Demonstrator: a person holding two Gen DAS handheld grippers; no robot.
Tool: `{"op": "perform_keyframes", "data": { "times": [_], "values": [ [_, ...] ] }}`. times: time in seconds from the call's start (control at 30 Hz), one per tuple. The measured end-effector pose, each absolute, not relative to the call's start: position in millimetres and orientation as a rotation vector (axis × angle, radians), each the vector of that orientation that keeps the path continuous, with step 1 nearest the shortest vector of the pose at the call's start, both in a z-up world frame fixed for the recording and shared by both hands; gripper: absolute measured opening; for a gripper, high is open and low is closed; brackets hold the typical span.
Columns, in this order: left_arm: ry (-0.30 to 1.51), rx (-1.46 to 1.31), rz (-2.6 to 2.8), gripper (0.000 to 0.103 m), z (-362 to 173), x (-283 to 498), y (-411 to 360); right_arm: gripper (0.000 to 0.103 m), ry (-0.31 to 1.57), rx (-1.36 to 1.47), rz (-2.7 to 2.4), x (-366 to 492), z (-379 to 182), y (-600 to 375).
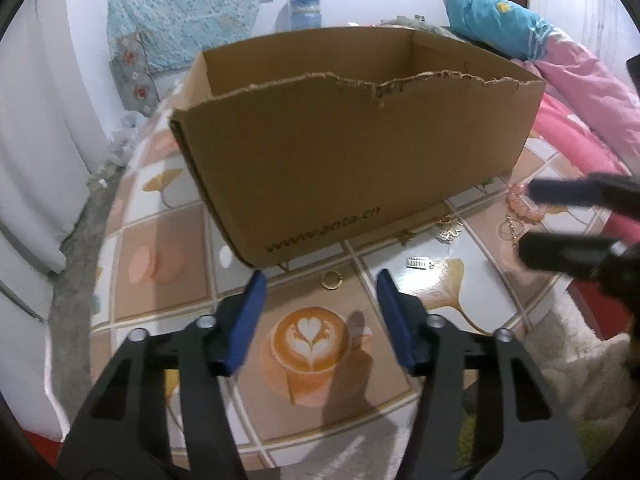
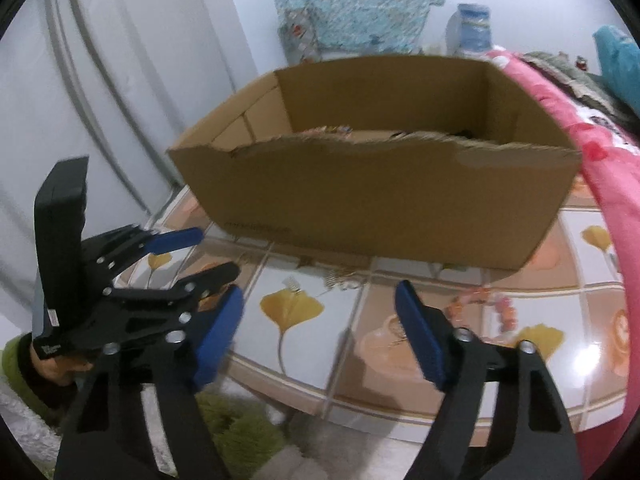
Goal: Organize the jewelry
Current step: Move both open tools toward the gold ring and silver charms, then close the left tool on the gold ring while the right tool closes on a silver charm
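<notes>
Left wrist view: both hand-held grippers hovered wide and empty before the box, jewelry scattered along its base.

The left hand-held gripper [image 1: 322, 300] pointed at a gold ring [image 1: 331, 280] lying just beyond its blue fingertips at lower centre, probably lined up for the next pick. The cardboard box [image 1: 352, 168] stood mid-frame on the tiled counter [image 1: 160, 240], its torn front edge low, likely to receive pieces. A silver charm [image 1: 419, 263] and pendant [image 1: 449, 230] lay right of centre. At right, the right hand-held gripper [image 1: 524, 222] straddled the pink bead bracelet [image 1: 520, 204], jaws wide apart.
</notes>
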State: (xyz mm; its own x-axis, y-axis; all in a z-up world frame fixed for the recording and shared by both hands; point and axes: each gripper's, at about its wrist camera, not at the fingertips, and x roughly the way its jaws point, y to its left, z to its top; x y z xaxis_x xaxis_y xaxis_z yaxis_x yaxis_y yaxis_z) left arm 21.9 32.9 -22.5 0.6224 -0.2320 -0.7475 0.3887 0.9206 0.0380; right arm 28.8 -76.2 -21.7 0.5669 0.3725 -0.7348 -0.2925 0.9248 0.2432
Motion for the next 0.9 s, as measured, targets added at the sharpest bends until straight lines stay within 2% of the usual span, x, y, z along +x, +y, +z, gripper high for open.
{"op": "perform_keyframes", "data": {
  "times": [0.1, 0.23, 0.4, 0.77, 0.83, 0.9],
  "values": [
    [0.844, 0.202, -0.377, 0.036, -26.6, 24.7, 31.4, 0.052, 0.913, 0.100, 0.420, 33.8, -28.3, -67.7],
    [0.867, 0.204, -0.393, 0.025, -31.7, 28.9, 30.5, 0.042, 0.944, 0.098, 0.451, 40.1, -35.8, -57.7],
    [0.895, 0.179, -0.401, 0.019, -35.9, 35.4, 31.8, 0.042, 0.959, 0.087, 0.474, 45.1, -39.6, -48.0],
    [0.886, 0.240, -0.412, 0.018, -37.7, 39.7, 21.9, 0.042, 0.970, 0.088, 0.469, 46.8, -43.0, -43.5],
    [0.881, 0.252, -0.419, 0.011, -38.3, 38.9, 18.1, 0.042, 0.968, 0.087, 0.467, 46.9, -43.0, -43.5],
    [0.871, 0.278, -0.417, 0.011, -38.8, 37.3, 12.9, 0.042, 0.964, 0.084, 0.466, 47.1, -42.8, -42.9]
  ]
}}
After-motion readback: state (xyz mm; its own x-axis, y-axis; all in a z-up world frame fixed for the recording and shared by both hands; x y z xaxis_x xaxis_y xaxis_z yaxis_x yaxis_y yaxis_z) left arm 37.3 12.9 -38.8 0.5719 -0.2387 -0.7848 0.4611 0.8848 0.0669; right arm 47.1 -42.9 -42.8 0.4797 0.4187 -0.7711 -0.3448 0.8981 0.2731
